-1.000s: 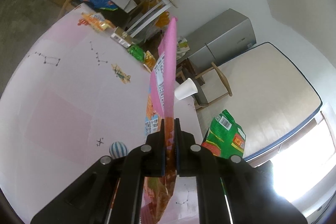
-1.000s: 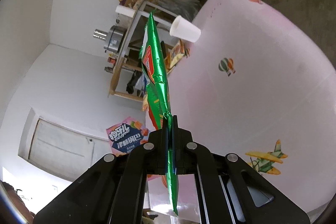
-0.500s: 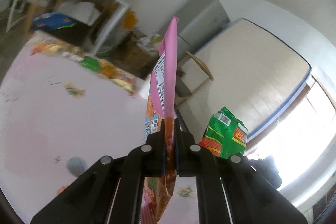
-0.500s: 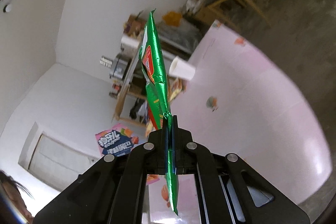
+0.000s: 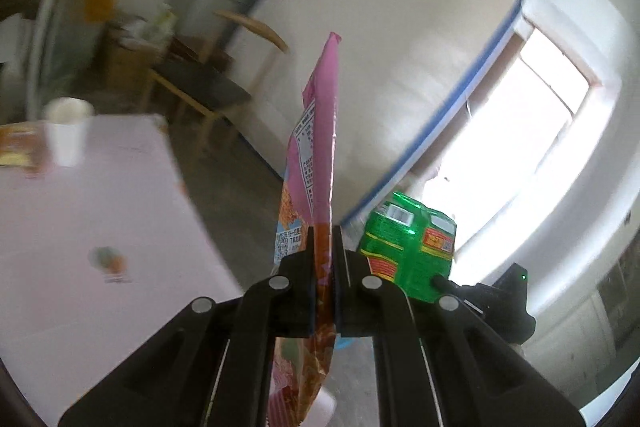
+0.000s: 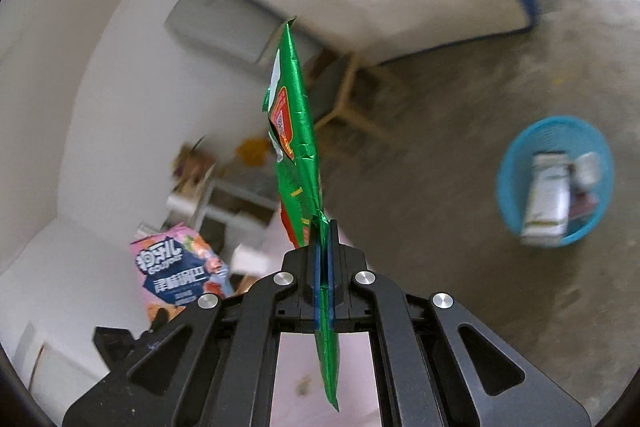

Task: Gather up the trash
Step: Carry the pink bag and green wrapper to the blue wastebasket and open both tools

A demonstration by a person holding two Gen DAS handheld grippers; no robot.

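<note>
Already two pieces of trash are picked up, one in each hand. Closest in, the left gripper (image 5: 323,267) is squeezed tight on a pink snack bag (image 5: 320,147), which stands up thin between its black jaws and points to about 12 o'clock in the left wrist view. Just to the side, at about 3 o'clock from it, the green snack bag (image 5: 408,251) shows too, with the other tool behind it. In the right wrist view the right gripper (image 6: 322,259) is clamped shut on that same green snack bag (image 6: 296,131), which also sticks up toward 12 o'clock, and the pink snack bag (image 6: 180,271) peeks in at about 9 o'clock. A bit farther off, at 9 o'clock in the left view, the pink table (image 5: 80,235) holds a white paper cup (image 5: 66,135) and some blurry orange wrappers (image 5: 16,149), so I think there is more trash left to get. Farther away, on the gray floor (image 6: 440,267) at about 3 o'clock in the right view, sits a blue basket (image 6: 516,155) with a few white packets (image 6: 548,199) already inside. So some trash looks put away, and the two bags are not in the basket yet. Both should be carried over it and let go, then the table things fetched. Far back are a wooden chair (image 5: 216,91) and a big mattress (image 5: 380,39) leaning on the wall.
</note>
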